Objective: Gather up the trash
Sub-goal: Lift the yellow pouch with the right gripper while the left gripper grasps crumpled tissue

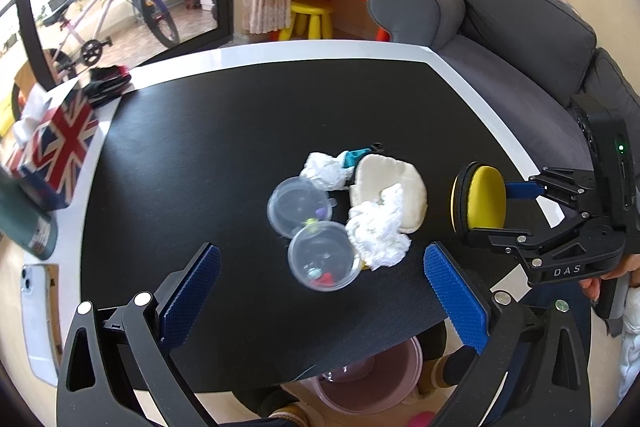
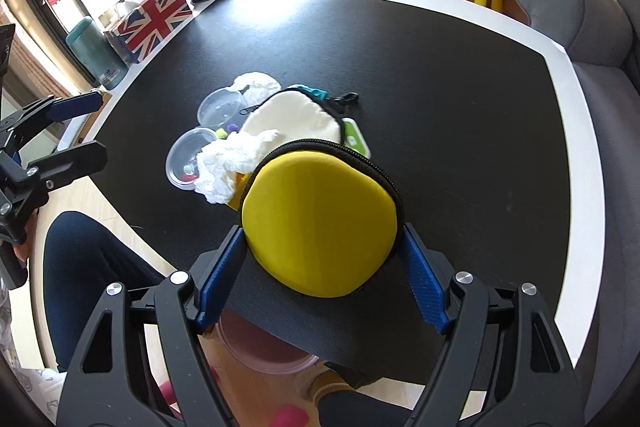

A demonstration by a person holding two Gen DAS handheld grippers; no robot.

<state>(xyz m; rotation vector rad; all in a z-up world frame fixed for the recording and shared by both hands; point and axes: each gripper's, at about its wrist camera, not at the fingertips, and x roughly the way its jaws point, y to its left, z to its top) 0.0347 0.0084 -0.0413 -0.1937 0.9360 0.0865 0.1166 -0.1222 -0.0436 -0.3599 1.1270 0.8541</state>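
My right gripper [image 2: 322, 239] is shut on a round yellow zip pouch [image 2: 320, 219] and holds it above the black table near its front edge; the pouch also shows in the left wrist view [image 1: 480, 203]. My left gripper [image 1: 320, 291] is open and empty, just in front of a pile: two clear plastic cups [image 1: 322, 255] [image 1: 298, 205], crumpled white tissues [image 1: 376, 231] [image 1: 326, 169], a cream pouch [image 1: 392, 183] and a teal item [image 1: 354, 157]. A pink bin [image 1: 360, 383] stands on the floor below the table's front edge.
A Union Jack tissue box [image 1: 56, 147], a teal bottle [image 2: 96, 55] and a phone [image 1: 38, 311] are at the table's left edge. A black bundle [image 1: 106, 83] lies at the far left corner. A grey sofa [image 1: 520, 39] stands to the right. My knee [image 2: 88, 267] is below.
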